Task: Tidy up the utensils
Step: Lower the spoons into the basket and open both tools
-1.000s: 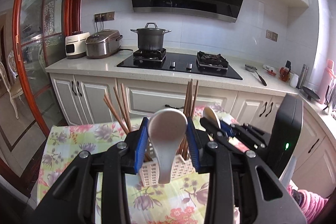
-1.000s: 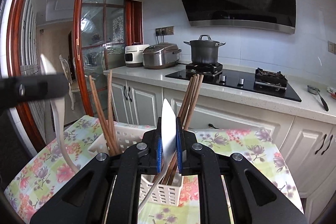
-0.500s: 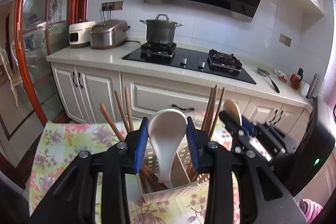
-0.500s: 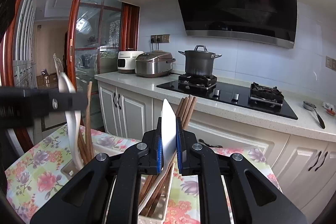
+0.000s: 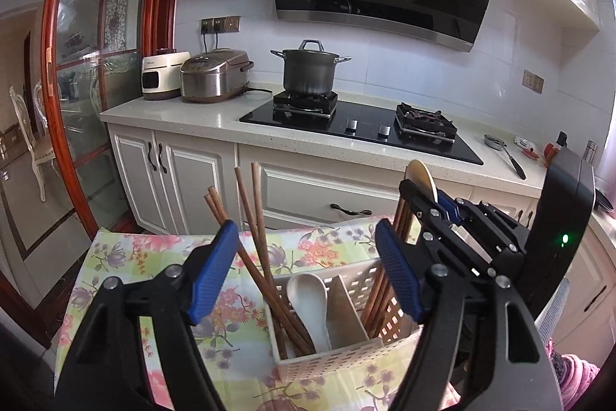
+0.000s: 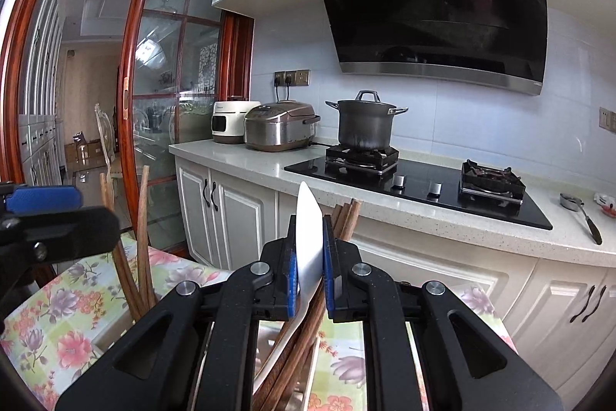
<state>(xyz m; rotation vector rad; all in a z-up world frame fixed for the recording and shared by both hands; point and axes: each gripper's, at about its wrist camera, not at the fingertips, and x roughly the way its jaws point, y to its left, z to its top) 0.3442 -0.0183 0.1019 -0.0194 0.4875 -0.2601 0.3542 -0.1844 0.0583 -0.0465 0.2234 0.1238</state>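
Left gripper (image 5: 306, 280): jaws just opened, released; white spoon (image 5: 310, 307) lies below them in basket (image 5: 338, 359).
Right gripper (image 6: 310, 280): clenched on second spoon (image 6: 308, 237).

White spoon (image 5: 308, 299), cream perforated caddy (image 5: 338, 361), brown chopsticks (image 5: 258, 241), floral pastel tablecloth (image 5: 127, 257), blue claw pads (image 5: 213, 276).

A counter (image 5: 115, 280) under a floral cloth (image 5: 161, 257) is carrying a white slotted utensil caddy (image 5: 346, 361), which is sitting directly on the cloth toward the counter's right side.
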